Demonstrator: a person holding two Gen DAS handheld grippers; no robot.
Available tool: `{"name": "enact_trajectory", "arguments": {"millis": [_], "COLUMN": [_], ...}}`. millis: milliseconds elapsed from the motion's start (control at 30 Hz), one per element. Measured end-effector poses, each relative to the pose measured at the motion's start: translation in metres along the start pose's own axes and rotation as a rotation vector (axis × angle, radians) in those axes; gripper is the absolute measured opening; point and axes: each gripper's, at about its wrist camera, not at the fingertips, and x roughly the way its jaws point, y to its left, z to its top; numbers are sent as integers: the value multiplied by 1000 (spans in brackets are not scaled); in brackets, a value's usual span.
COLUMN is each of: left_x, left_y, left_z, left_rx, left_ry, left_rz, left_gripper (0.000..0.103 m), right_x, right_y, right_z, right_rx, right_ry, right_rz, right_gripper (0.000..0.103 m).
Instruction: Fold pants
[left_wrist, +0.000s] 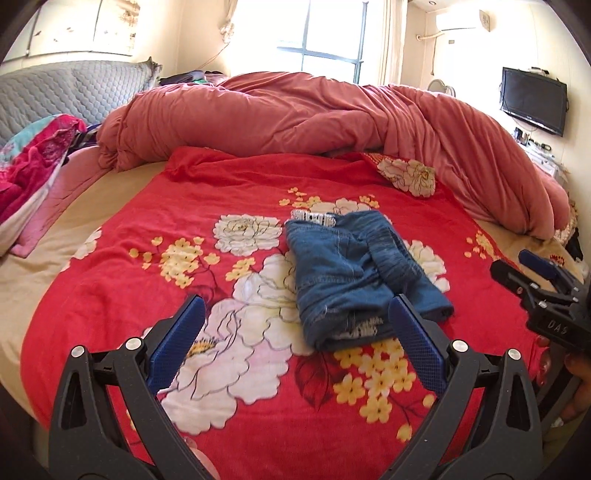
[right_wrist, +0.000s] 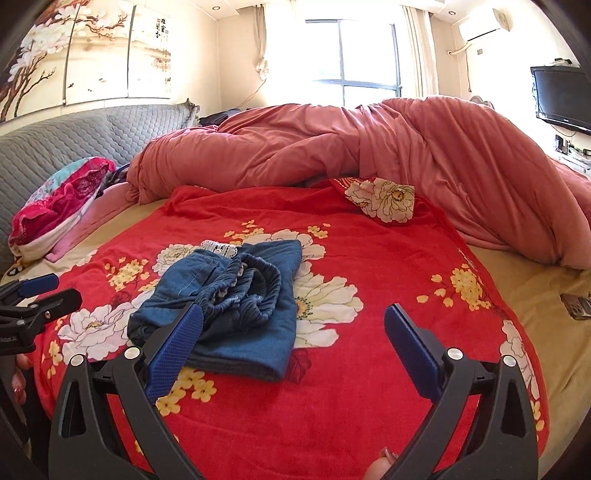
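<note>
folded denim pants (left_wrist: 354, 273) on plush floral blanket (left_wrist: 229, 192).

L tongs (left_wrist: 297, 315) wide apart, empty; R tongs (right_wrist: 293, 323) same.

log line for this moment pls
stage: pants folded | jeans: compact bundle on red floral blanket | left gripper: open, empty | right gripper: open, empty | contact: none
</note>
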Motion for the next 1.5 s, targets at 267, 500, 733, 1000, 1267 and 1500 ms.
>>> {"name": "enact_trajectory", "arguments": {"millis": [267,500,733,1000,1267,1500], "left_x": [-12,-18,-22,-23,-17,-4], "left_y": [-2,-3,-7,-11,-15,-18], "left_z": [-20,-32,-45,-60,-73,-81], "left_rx": [2,7,4,9,6,-2], "left_ry": [38,64,97,111,135,173], "left_rz": [-5,-4,-17,-20,-28,-30], "left_gripper": [94,94,94,94,94,94], "right_x": [-21,-33,-37,-42,-38,-26], "right_y": [4,6,8,11,16,21], "right_z": [-19,-34,-42,-49,-64,-77], "right_rx": [-4,4,13,25,42,24], "right_ry": [36,63,88,99,127,160], "right_rz": [-8,-2,2,18,32,27], "right_gripper": [98,98,98,98,98,98]}}
